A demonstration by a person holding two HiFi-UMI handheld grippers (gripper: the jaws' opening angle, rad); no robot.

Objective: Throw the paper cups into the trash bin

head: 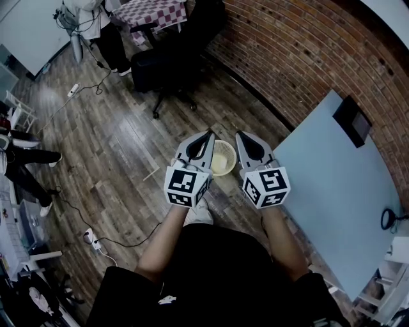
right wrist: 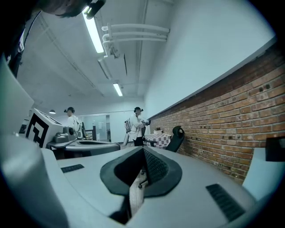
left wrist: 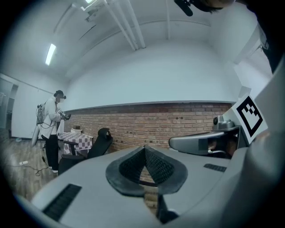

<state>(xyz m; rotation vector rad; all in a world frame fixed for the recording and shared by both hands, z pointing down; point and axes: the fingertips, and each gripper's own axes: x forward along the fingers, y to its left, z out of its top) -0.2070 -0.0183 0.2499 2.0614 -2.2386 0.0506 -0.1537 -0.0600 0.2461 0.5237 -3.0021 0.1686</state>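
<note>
Two tools were shut and empty, the left tool [head: 209, 134] and the right tool [head: 239, 135] side by side over the bin [head: 226, 144].

red brick wall [head: 300, 51] | wood plank floor [head: 121, 140] | black chair [head: 167, 69] | checkered table [head: 156, 11] | tube light [right wrist: 93, 29]

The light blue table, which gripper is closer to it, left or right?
Right. The right gripper hangs beside the table edge; the left gripper is farther off, on the other side of the trash bin.
</note>
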